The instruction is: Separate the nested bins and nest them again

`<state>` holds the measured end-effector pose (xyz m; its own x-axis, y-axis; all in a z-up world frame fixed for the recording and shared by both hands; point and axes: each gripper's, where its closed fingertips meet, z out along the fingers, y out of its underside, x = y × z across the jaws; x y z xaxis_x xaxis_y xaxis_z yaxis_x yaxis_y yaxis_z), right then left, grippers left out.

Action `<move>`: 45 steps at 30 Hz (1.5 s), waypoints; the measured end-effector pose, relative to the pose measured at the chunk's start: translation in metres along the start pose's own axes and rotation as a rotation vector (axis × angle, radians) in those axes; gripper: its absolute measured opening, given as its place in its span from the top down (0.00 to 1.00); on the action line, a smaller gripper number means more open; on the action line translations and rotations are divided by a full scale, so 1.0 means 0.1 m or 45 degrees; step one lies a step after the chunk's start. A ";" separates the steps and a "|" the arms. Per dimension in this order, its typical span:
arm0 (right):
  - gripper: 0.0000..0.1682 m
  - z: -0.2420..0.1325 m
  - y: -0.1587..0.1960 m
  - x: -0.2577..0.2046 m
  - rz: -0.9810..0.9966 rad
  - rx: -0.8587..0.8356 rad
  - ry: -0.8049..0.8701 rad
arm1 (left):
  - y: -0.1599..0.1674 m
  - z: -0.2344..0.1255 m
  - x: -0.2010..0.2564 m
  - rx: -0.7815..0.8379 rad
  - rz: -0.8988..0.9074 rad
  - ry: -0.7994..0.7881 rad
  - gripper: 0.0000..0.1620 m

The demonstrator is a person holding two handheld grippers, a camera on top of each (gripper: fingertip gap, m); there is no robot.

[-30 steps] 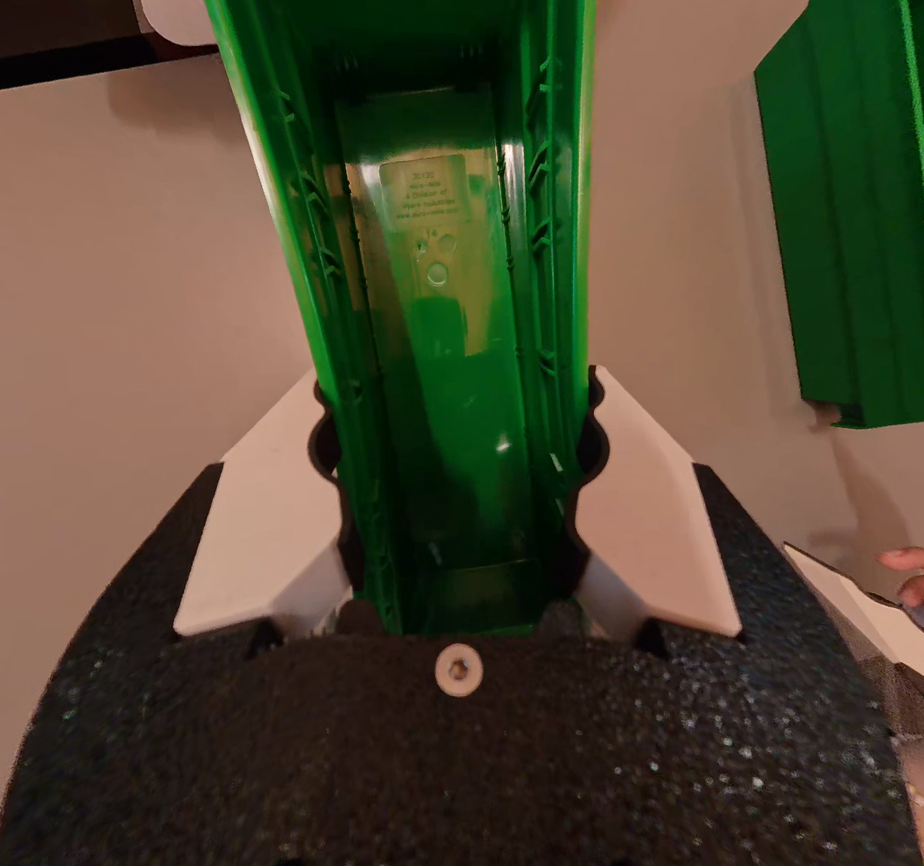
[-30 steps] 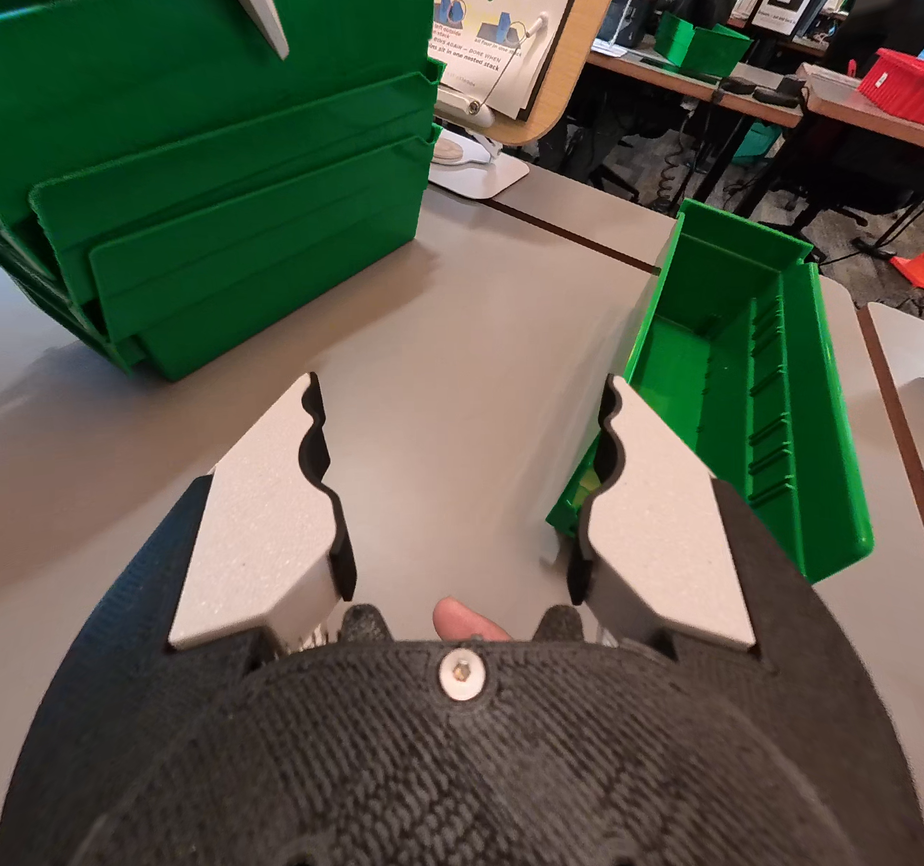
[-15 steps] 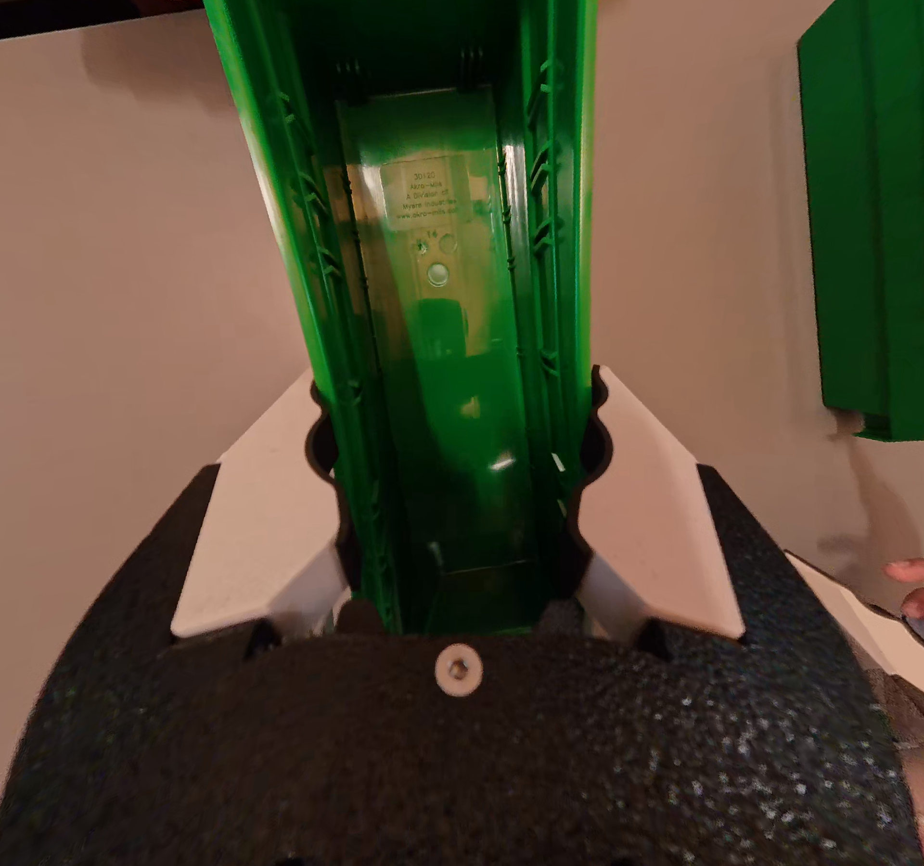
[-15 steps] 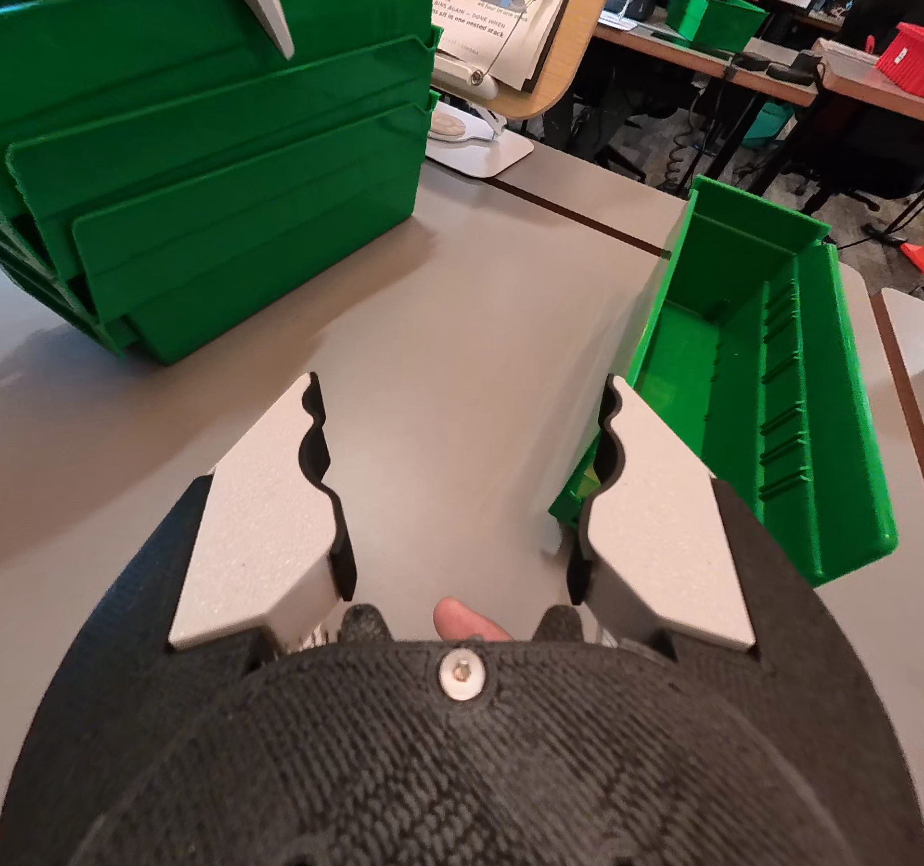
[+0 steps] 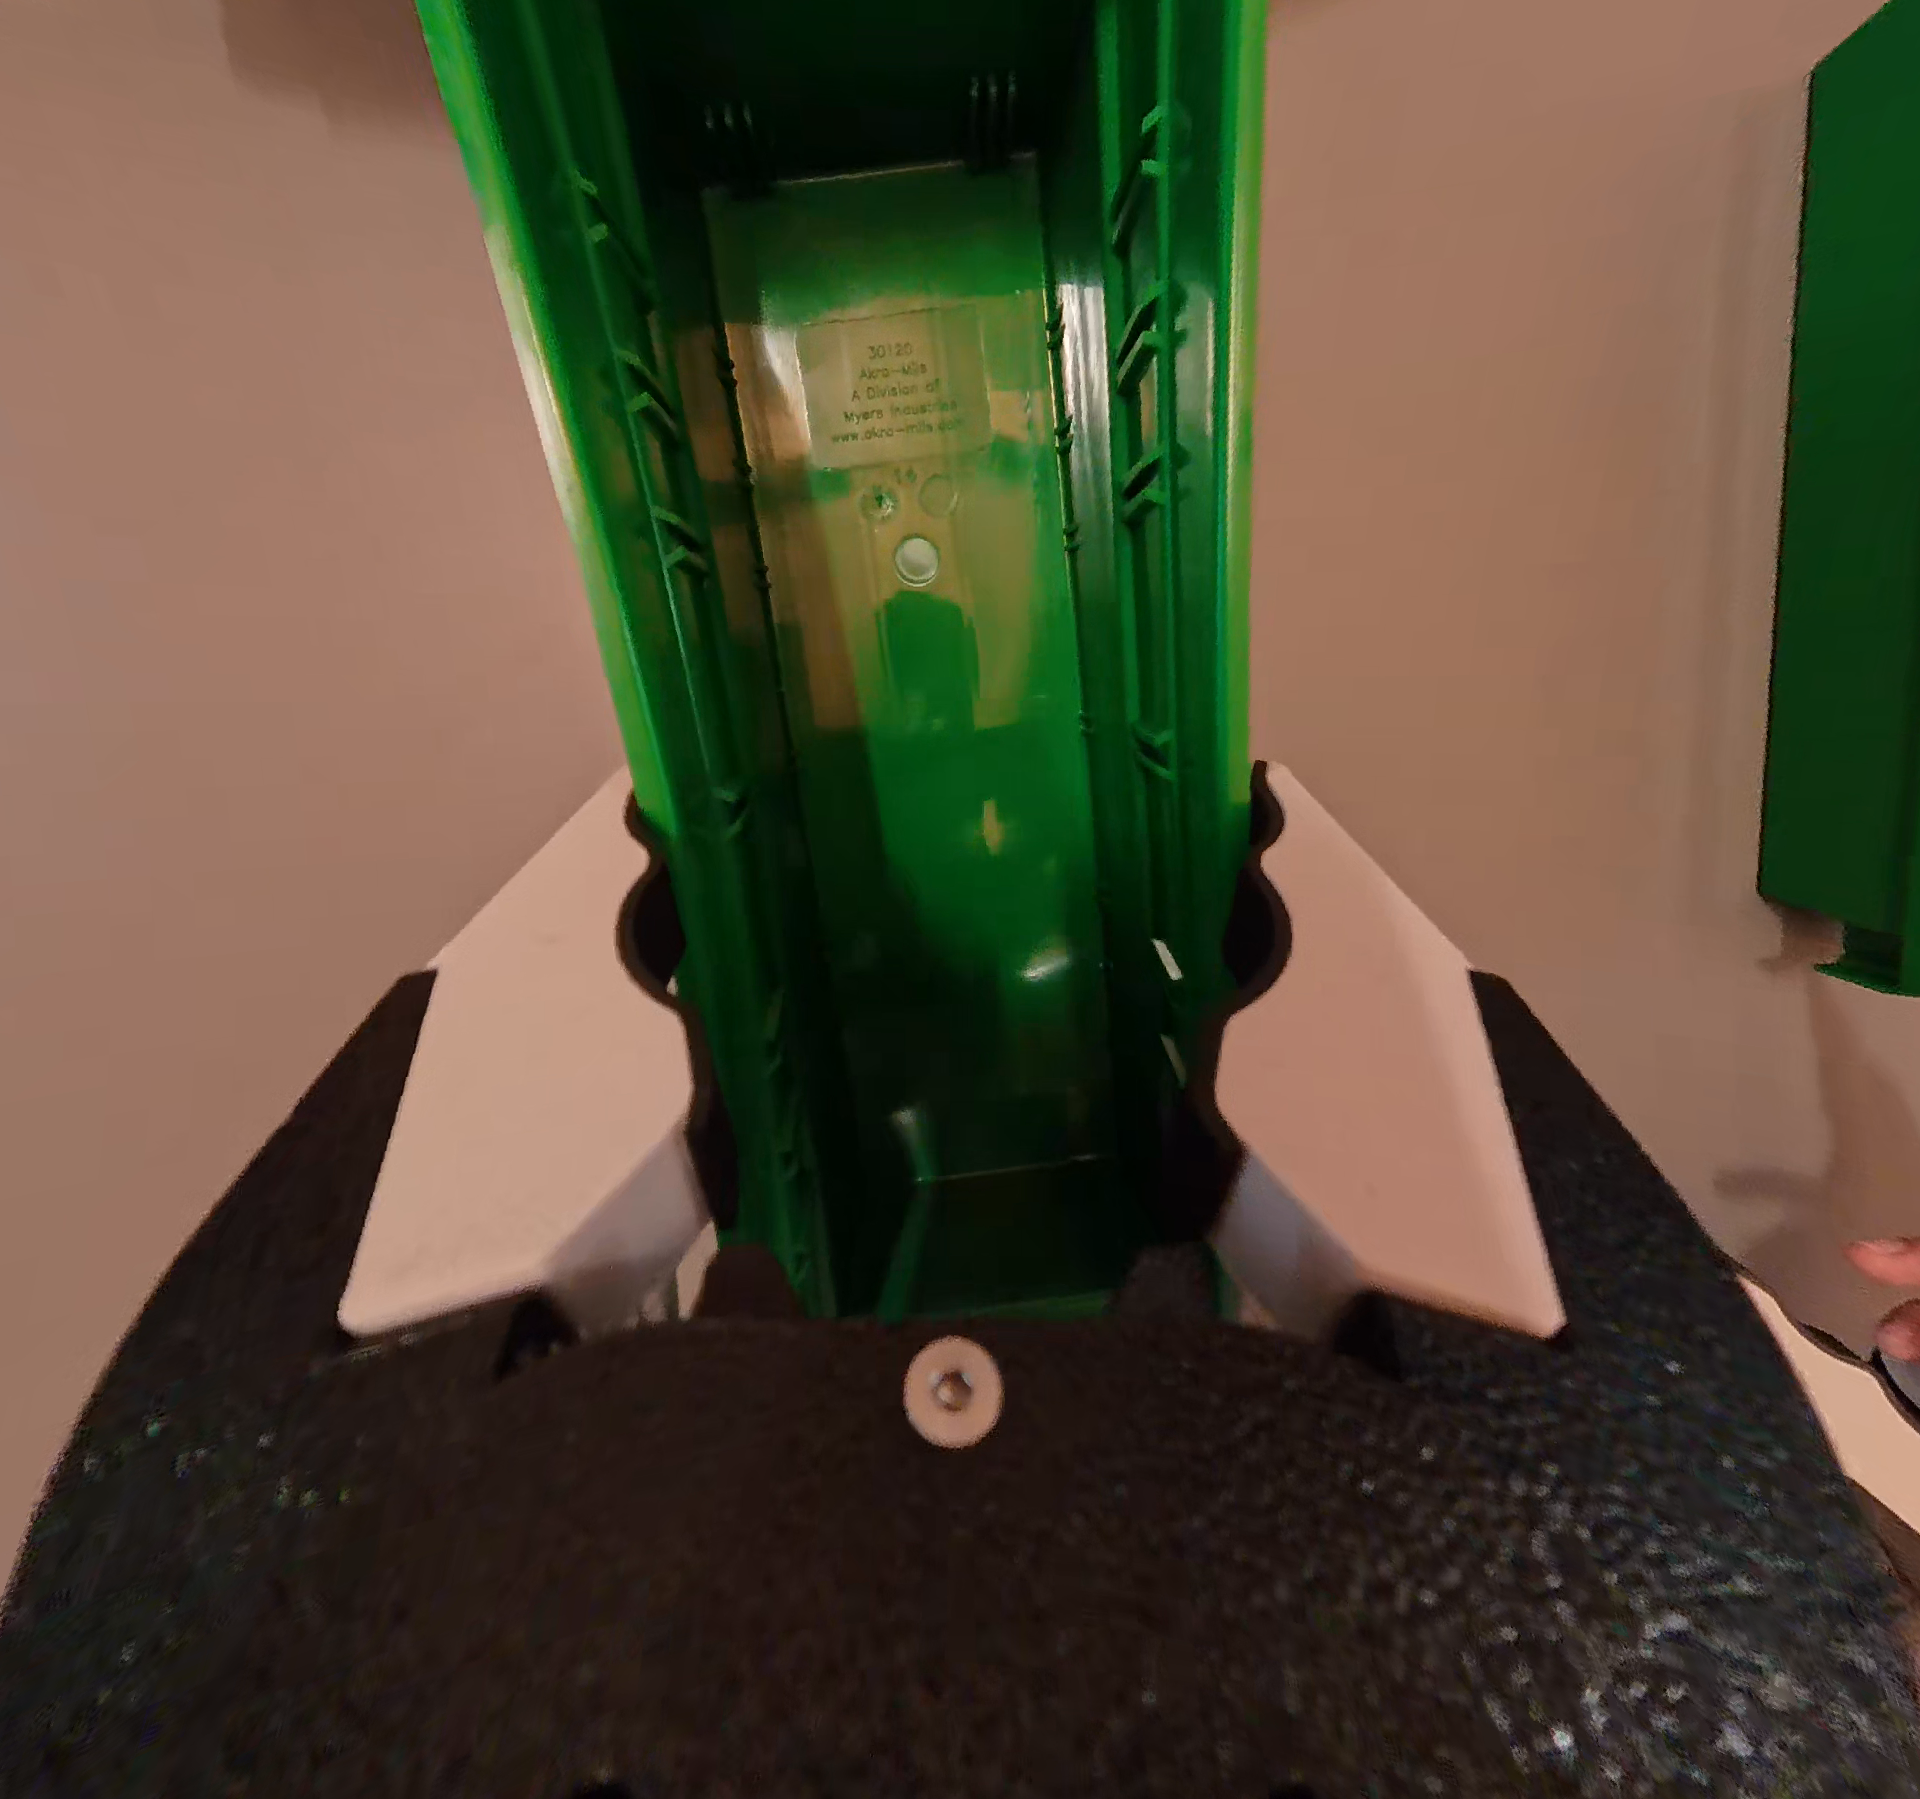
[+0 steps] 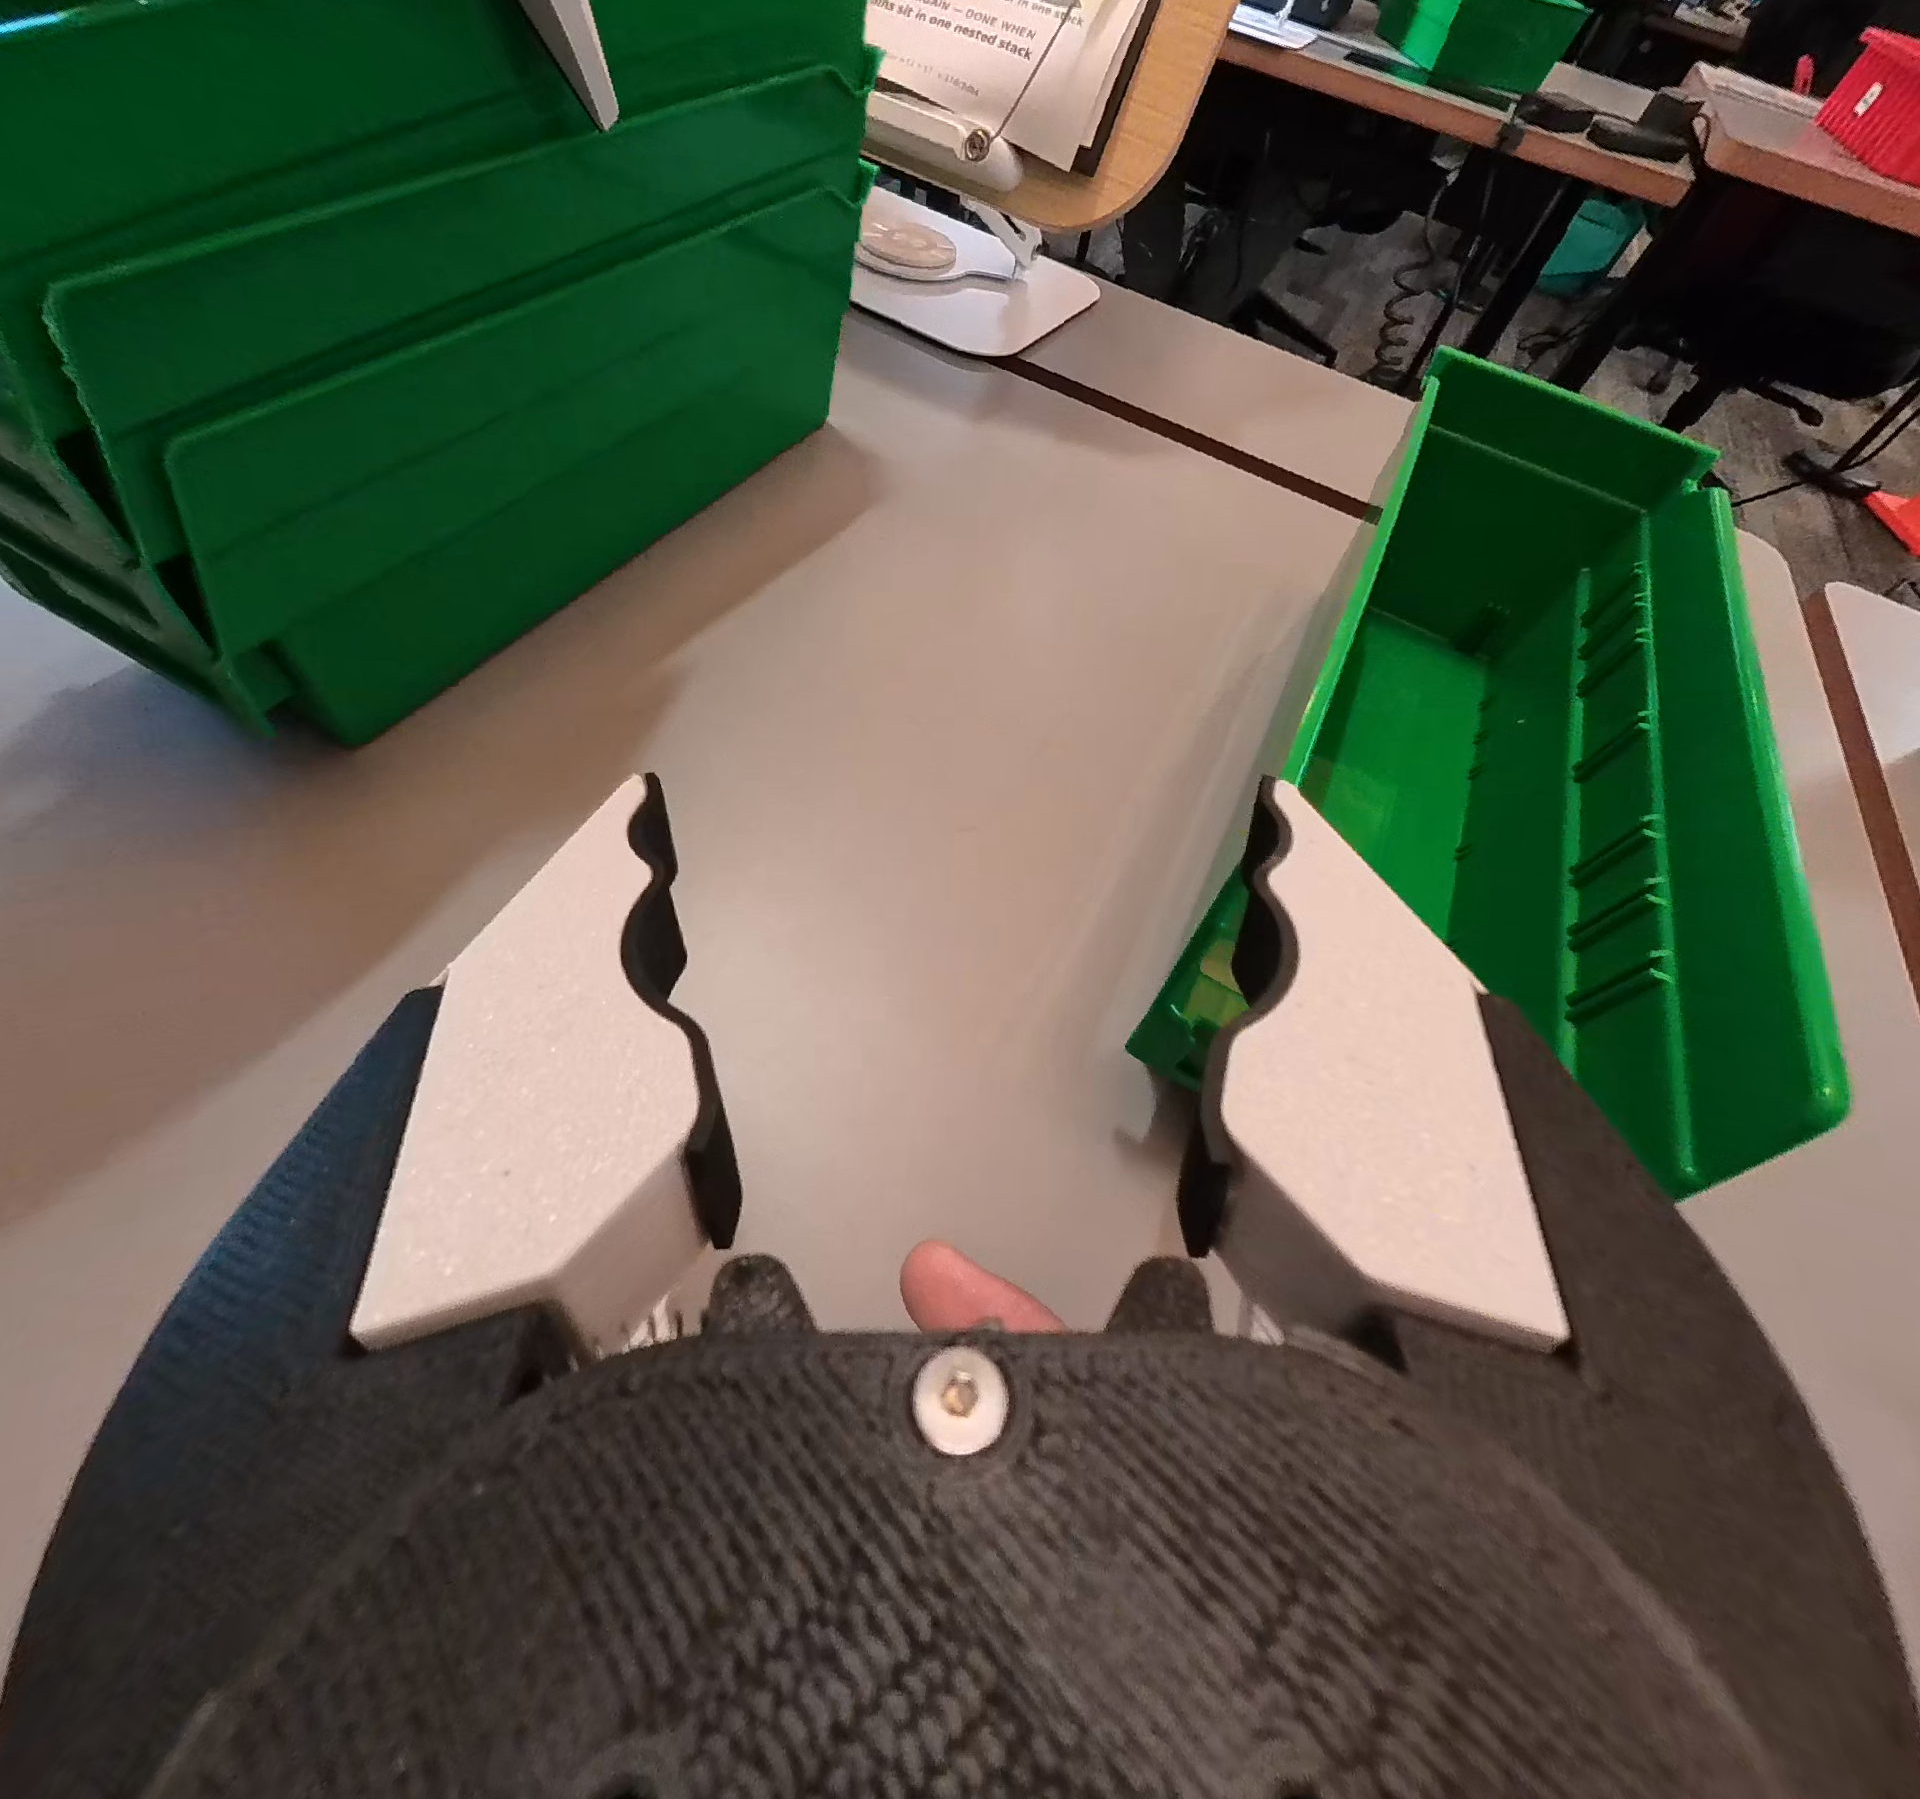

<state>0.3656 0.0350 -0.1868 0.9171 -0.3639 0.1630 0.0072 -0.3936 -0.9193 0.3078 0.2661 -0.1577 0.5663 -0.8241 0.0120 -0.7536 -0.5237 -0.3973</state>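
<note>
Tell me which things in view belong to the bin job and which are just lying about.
Job:
- stack of nested green bins, held by the left gripper
- single green bin, alone on the table
- right gripper, open and empty

Lying about:
- instruction board on its stand
- red basket
- far green bin

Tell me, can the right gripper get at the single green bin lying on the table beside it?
Probably yes: the right gripper is open and empty, and the single green bin lies just beside its right finger, nothing between.
</note>
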 end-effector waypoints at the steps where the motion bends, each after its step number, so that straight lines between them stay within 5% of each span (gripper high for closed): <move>1: 0.35 0.00 0.00 0.00 0.001 0.000 0.001 | 0.00 0.00 0.00 -0.003 -0.005 -0.002 0.33; 8: 0.35 -0.03 -0.04 -0.02 -0.016 0.008 -0.008 | -0.05 -0.08 -0.04 0.123 0.053 -0.061 0.27; 15: 0.33 -0.10 -0.11 -0.02 -0.021 0.031 -0.007 | -0.50 -0.93 -0.20 0.810 0.185 0.012 0.26; 19: 0.32 -0.17 -0.16 0.04 -0.031 0.034 0.024 | -0.52 -1.24 -0.70 1.108 0.217 -0.069 0.25; 23: 0.31 -0.31 -0.17 0.19 -0.053 0.010 0.096 | -0.34 -1.00 -1.27 1.161 0.324 -0.246 0.25; 29: 0.24 -0.38 -0.26 0.74 0.117 -0.039 0.287 | 0.03 -0.35 -1.69 1.124 0.209 -0.132 0.26; 36: 0.20 0.16 -0.47 1.38 0.182 -0.300 0.322 | 0.13 0.01 -1.66 1.089 0.105 -0.028 0.25; 45: 0.24 0.86 -0.09 1.55 0.451 -0.703 0.223 | 0.13 0.15 -1.43 1.058 0.160 0.029 0.24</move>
<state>0.5420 0.0543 -0.1842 0.7481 -0.6634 -0.0154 -0.5288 -0.5820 -0.6178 0.2223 0.3807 -0.1782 0.4808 -0.8746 -0.0627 -0.3147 -0.1054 -0.9433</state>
